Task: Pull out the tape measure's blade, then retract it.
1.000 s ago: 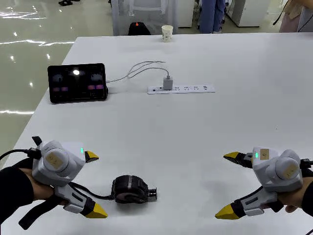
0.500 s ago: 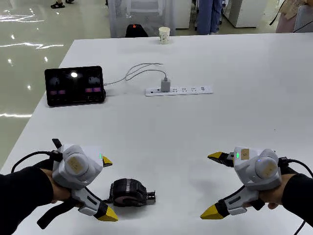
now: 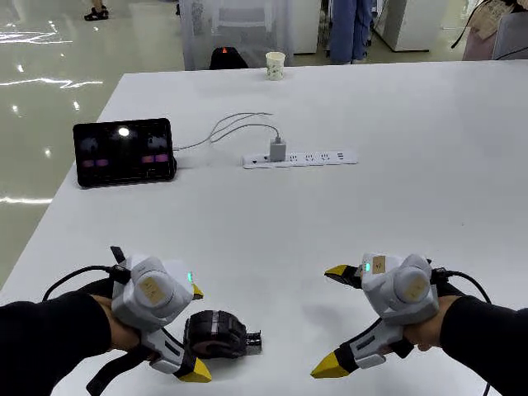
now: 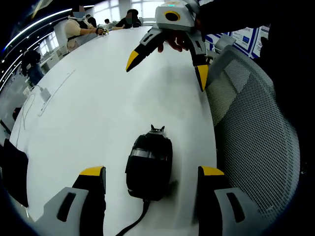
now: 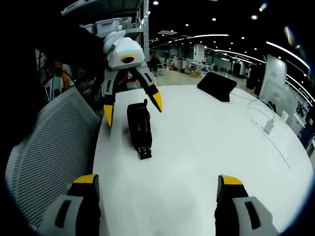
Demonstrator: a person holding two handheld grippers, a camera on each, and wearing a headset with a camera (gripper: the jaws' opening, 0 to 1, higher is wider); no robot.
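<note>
- The tape measure lay on the white surface, blade in, between the left gripper's spread fingers, with gaps either side.
- The right gripper hung well apart, fingers released, grasping nothing.

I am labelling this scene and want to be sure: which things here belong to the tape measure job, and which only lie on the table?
Belong to the job:
- tape measure, blade not pulled out
- left gripper, open around it
- right gripper, open, apart from it

Just lying about:
- tablet
- power strip with charger and cable
- paper cup
</note>
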